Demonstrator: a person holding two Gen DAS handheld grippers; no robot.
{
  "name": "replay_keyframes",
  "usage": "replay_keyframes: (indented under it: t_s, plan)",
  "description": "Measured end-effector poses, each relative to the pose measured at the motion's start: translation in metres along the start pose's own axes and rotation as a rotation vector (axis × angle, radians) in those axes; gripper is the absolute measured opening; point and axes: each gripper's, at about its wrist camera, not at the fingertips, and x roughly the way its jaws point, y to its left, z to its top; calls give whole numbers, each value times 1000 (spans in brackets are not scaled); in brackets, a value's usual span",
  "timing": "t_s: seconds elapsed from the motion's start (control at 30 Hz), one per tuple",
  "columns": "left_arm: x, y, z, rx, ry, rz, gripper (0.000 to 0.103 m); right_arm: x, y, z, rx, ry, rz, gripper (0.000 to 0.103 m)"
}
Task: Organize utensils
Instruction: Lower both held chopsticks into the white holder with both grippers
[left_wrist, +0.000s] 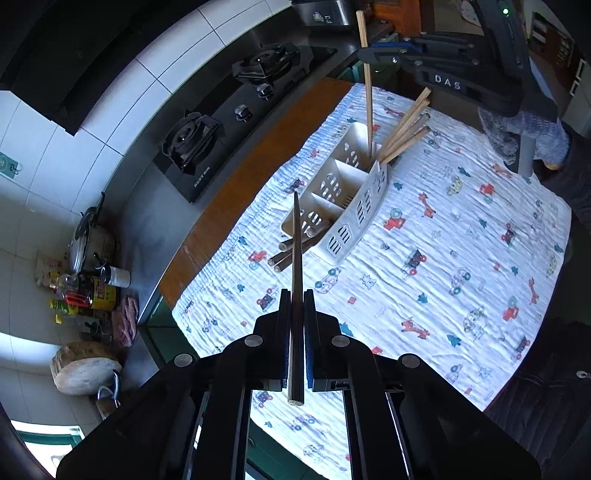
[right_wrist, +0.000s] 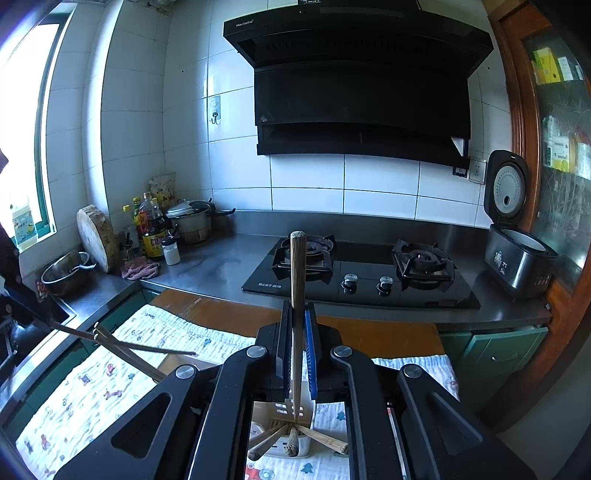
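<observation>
**Two chopsticks held over the caddy**

Our left gripper (left_wrist: 295, 299) clamps a dark chopstick (left_wrist: 296, 258), long axis toward 12 o'clock, tip above the white caddy (left_wrist: 364, 201). Our right gripper (right_wrist: 298, 325) clamps a light chopstick (right_wrist: 297, 295) upright, tip inside the caddy's far compartment.

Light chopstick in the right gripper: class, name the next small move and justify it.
Probably open the right gripper: it holds the light chopstick upright, its tip already inside the white caddy's end compartment beside other light chopsticks, so letting go should drop it in.

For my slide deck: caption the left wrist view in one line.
Left gripper holds a dark chopstick toward the white caddy; right gripper lowers a light chopstick.
</observation>
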Motion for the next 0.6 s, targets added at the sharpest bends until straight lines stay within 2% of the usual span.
replay_keyframes:
  t_s: [0.1, 0.17, 0.33, 0.6]
  plan:
    - [-1, 0, 7, 35, 15, 2, 5, 1, 1, 1, -4, 3, 0, 7]
    - [0, 3, 14, 31, 27, 36, 5, 2, 2, 1, -3, 1, 1, 7]
    - [-3, -4, 21, 46, -6, 11, 5, 2, 2, 1, -4, 0, 5, 7]
    - [6, -3, 15, 59, 63, 37, 5, 3, 4, 1, -14, 10, 2, 7]
